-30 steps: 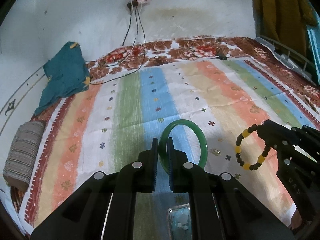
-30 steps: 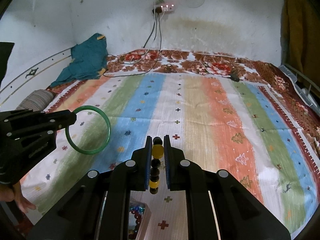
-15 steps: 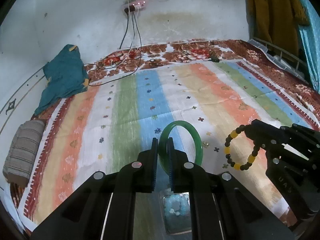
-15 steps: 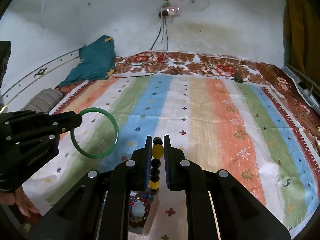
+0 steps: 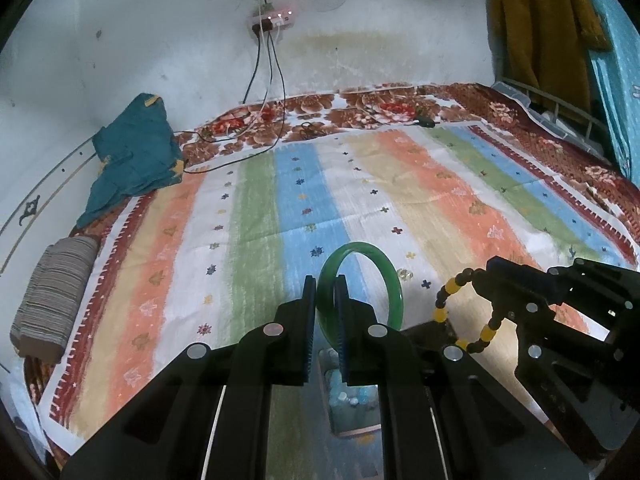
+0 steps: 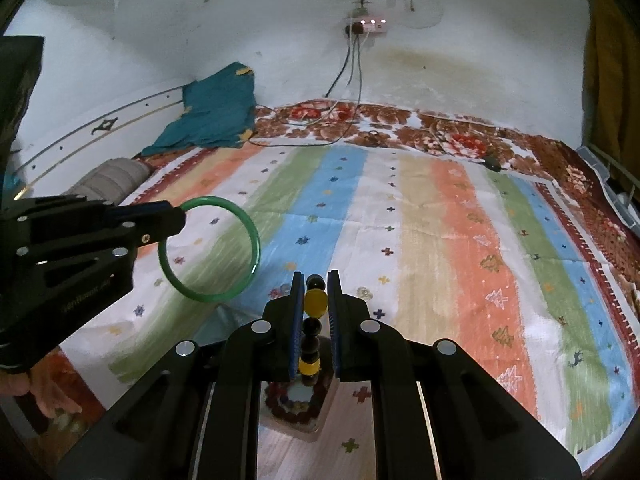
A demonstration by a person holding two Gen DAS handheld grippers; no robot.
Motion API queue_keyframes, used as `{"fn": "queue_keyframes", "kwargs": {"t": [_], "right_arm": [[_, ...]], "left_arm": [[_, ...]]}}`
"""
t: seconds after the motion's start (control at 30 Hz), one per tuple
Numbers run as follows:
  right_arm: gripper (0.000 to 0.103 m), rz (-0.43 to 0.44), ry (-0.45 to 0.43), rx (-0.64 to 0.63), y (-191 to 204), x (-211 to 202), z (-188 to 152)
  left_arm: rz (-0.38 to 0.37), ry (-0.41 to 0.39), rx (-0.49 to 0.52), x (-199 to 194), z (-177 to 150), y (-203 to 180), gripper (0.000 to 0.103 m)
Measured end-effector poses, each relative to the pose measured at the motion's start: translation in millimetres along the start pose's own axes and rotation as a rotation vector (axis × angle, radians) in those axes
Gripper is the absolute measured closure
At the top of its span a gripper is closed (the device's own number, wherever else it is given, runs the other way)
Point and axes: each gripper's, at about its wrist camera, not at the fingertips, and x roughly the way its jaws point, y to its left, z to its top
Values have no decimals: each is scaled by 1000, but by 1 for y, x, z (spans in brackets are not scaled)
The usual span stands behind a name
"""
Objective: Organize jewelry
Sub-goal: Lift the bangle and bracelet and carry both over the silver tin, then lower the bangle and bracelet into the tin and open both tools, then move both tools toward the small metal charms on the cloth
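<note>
Jewelry here means two pieces, both carried in the air above the striped bedspread, well clear of its near edge. The left gripper is clenched on the green bangle, pinching the ring's left side so the hoop stands upright and opens out ahead and to the right of the fingers. The right gripper is closed on the black-and-yellow bead bracelet; in its own view the loop is edge-on between the fingers, its long axis running along them.

What the coming move seems to turn on is what lies straight below. Under the left gripper, seen through the gap behind the fingers, sits a box compartment holding pale bluish pieces, directly beneath the bangle's lower arc. Under the right gripper sits another compartment with dark red beads coiled inside, directly beneath the hanging bracelet. Whether these are two cells of one box cannot be told.

So each piece hangs over its own cell, and each gripper is the nearer one for it. The two grippers hang close side by side, so a sideways drift could tangle bracelet and bangle.
</note>
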Motion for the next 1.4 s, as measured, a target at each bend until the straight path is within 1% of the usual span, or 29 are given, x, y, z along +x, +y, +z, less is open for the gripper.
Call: {"fn": "queue_keyframes", "kwargs": {"t": [0.2, 0.33, 0.43, 0.47, 0.5, 0.53, 0.67, 0.73, 0.9, 0.97, 1.1, 1.23, 1.33, 1.4], "right_arm": [[90, 18, 11, -1, 3, -5, -6], [90, 64, 34, 12, 5, -3, -8], [89, 59, 53, 15, 4, 1, -10], [88, 47, 56, 22, 2, 1, -9], [80, 37, 59, 31, -1, 2, -9], [73, 30, 67, 51, -7, 4, -8], [70, 1, 89, 97, -23, 8, -9], [62, -4, 103, 118, -30, 10, -8], [57, -25, 127, 125, -37, 18, -10], [56, -31, 139, 120, -38, 23, -9], [53, -37, 160, 122, -44, 30, -7], [46, -37, 176, 118, -48, 35, -5], [45, -36, 184, 119, -51, 39, -4], [44, -33, 193, 120, -54, 43, -3]], "left_arm": [[-3, 1, 7, -6, -7, -3, 94], [-8, 35, 8, -2, -11, -6, 94], [-6, 57, 8, 3, -13, -7, 91], [0, 57, 4, 3, -13, -6, 85], [5, 55, -5, 3, -12, -3, 78], [9, 53, -14, 2, -12, -2, 76], [16, 60, -37, 3, -11, 4, 74], [13, 66, -43, 4, -10, 7, 71], [-14, 118, -78, 16, -10, 16, 65], [-22, 136, -87, 20, -10, 19, 64], [-33, 159, -81, 26, -9, 20, 57], [-48, 168, -69, 31, -7, 18, 53], [-65, 183, -63, 36, -5, 16, 52], [-71, 188, -55, 38, -5, 15, 45]]}}
